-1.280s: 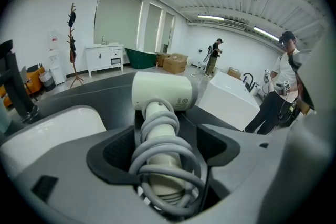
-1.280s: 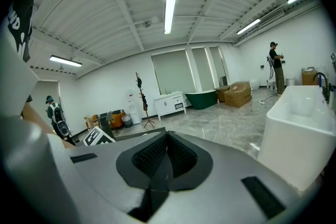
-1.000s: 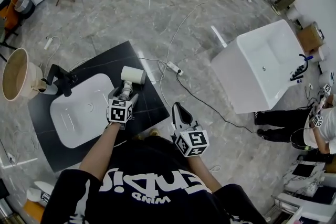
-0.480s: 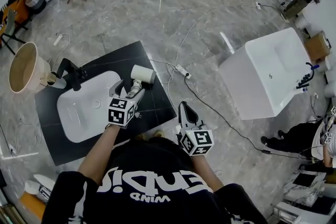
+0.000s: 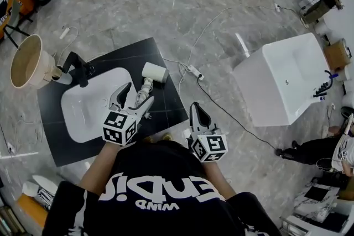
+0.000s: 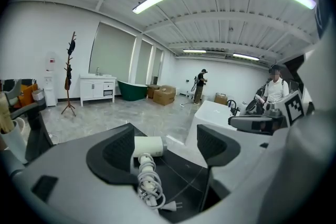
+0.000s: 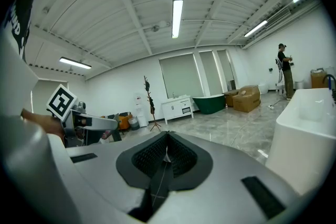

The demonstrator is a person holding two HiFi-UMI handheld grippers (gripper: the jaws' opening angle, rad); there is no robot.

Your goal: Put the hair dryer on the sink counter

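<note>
- The hair dryer [image 5: 150, 79] lies on the black table [image 5: 166, 105], a little above and left of the middle of the head view.
- It is white, and its cord is wound round the handle. The plug lies loose on the table at the near end.
- It is just right of the white sink [image 5: 83, 113] that is set into the table. It is not in the sink.
- The left gripper [image 5: 134, 98] is at the handle end of the hair dryer. Its jaws are spread wide and pinch nothing.
- In the left gripper view the hair dryer [image 6: 148, 157] shows in the gap of the left gripper [image 6: 165, 147], closer to the jaw at the left of the frame. I cannot tell if that jaw touches it.
- The right gripper [image 5: 194, 111] is at the lower middle of the head view, past the right edge of the table and over the floor.
- In the right gripper view the jaws of the right gripper [image 7: 167, 152] are pressed together with nothing in them.
- A black tap [image 5: 77, 68] stands at the upper left end of the sink.
- A tan bowl [image 5: 26, 62] sits at the left edge of the head view, next to the tap.
- A big white tub [image 5: 287, 77] stands on the floor at the right, well apart from the table.
</note>
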